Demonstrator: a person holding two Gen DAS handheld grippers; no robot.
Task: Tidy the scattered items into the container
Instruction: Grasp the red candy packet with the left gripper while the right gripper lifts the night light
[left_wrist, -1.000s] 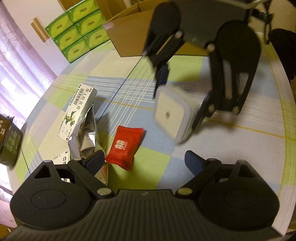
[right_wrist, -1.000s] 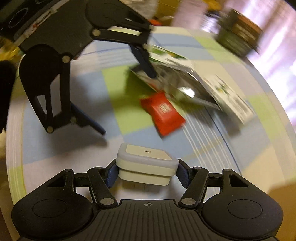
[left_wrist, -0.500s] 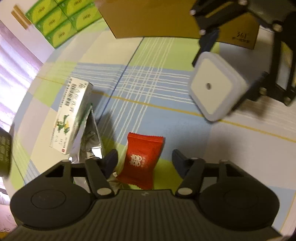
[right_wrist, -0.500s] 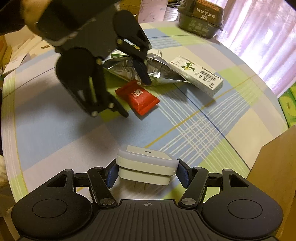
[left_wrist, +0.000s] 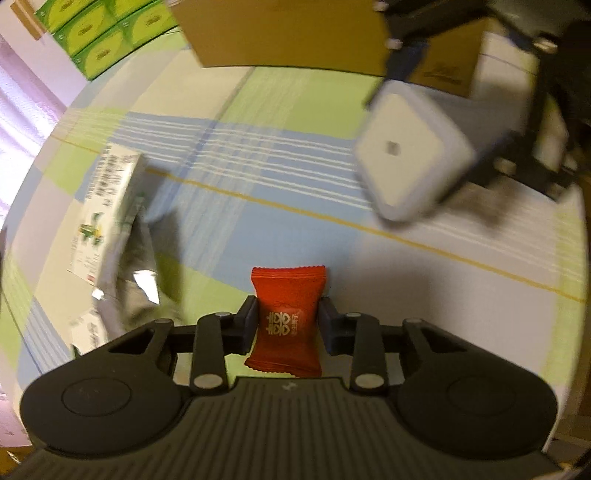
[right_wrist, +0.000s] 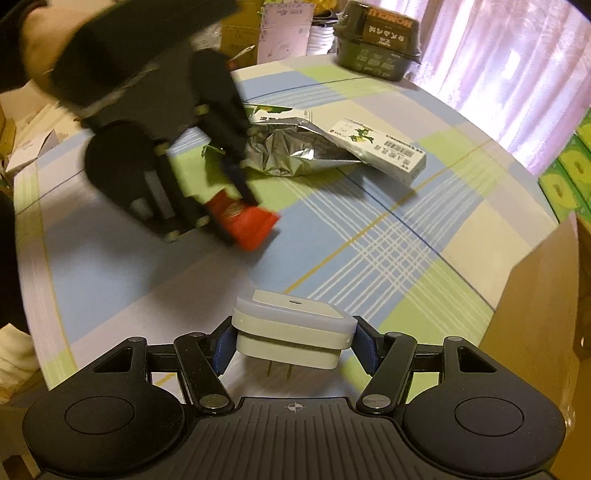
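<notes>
Closest in the left wrist view, the left gripper (left_wrist: 287, 320) has its jaws clenched on a red candy packet (left_wrist: 285, 318), pinched at its sides, with the crimped top edge pointing toward 12 o'clock. Beneath lies the desk (left_wrist: 280, 229), covered in a blue, green and white plaid cloth. At 9 o'clock of the packet sits a crumpled silver foil bag (left_wrist: 142, 280), and touching it at about 10 o'clock is a white medicine box (left_wrist: 107, 206) with green print, blurred. Up at 2 o'clock the right gripper (left_wrist: 436, 155) hangs above the cloth with a white square plug-in device (left_wrist: 410, 158) grasped between its jaws. Beyond, at 12 o'clock, stands a cardboard box (left_wrist: 288, 33), and at 11 o'clock a stack of green tissue packs (left_wrist: 103, 33).

Likewise in the right wrist view, the right gripper (right_wrist: 293, 341) holds the white device (right_wrist: 291, 328) at its two sides, metal prongs pointing down. At 11 o'clock the left gripper (right_wrist: 229, 206), motion-blurred, carries the red packet (right_wrist: 247, 221) just above the cloth. Behind it lie the foil bag (right_wrist: 291, 151) and the medicine box (right_wrist: 384, 151), overlapping. At 3 o'clock rises the cardboard wall (right_wrist: 535, 314). Farthest, at 1 o'clock near the desk edge, sits a dark green carton (right_wrist: 380, 40) before pale curtains (right_wrist: 509, 48).
</notes>
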